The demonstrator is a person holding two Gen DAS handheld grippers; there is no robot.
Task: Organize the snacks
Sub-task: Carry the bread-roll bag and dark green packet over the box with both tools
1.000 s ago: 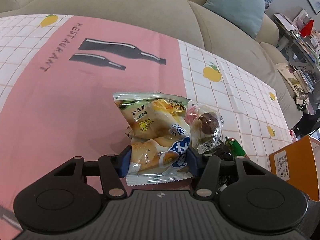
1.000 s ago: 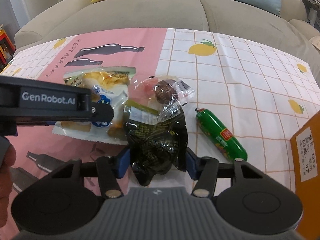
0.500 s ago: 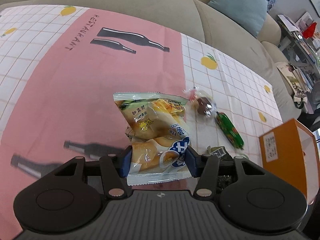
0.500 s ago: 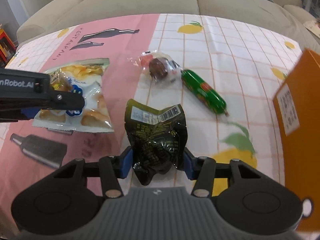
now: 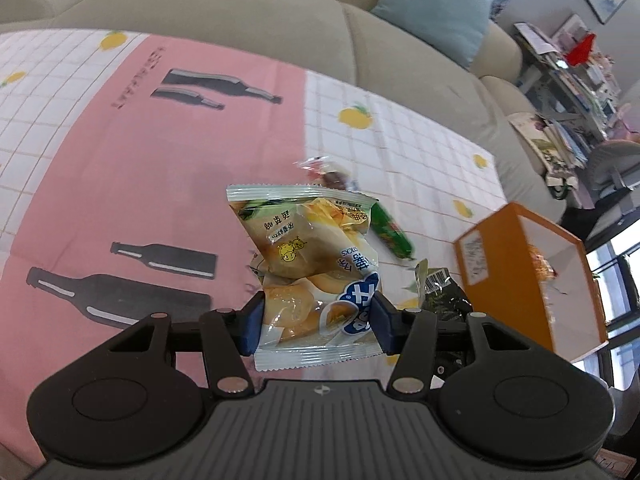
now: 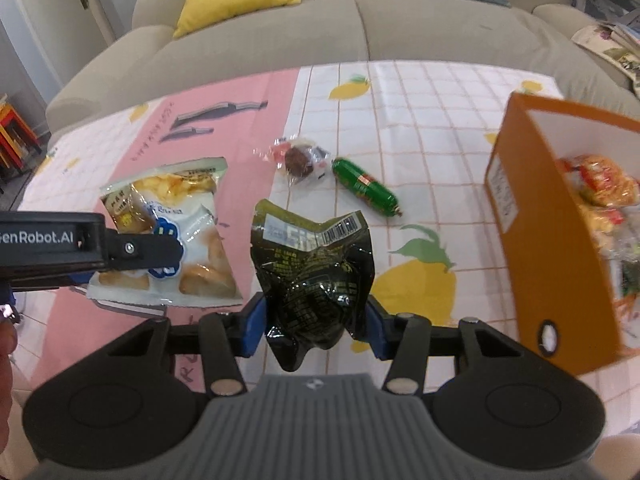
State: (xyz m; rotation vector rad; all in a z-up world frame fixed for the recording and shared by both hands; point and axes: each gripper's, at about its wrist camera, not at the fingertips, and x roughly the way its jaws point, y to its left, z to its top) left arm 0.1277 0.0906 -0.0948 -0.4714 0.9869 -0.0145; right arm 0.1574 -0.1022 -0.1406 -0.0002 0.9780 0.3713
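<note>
Holding one snack per claw, you have both packets lifted clear of the tabletop (image 6: 420, 92). Your left claw (image 5: 316, 318) is clamped on the bread-stick packet (image 5: 308, 256), its blue pads pressing the lower half of the bag from both sides. Your right claw (image 6: 314, 318) is clamped on the dark green foil pouch (image 6: 314, 264), barcode end pointing away from you, crumpled between the pads.

Remaining on the checked cloth are a clear-wrapped chocolate sweet (image 6: 298, 158) and, just beside it, a green sausage stick (image 6: 366, 188); the two lie near each other, beyond the held packets.

The orange box (image 6: 540, 248) stands at the right of the tabletop, open side showing. Several wrapped snacks (image 6: 604, 184) already sit inside it. From the right wrist view, the left claw's arm crosses in front of the bread-stick packet.
</note>
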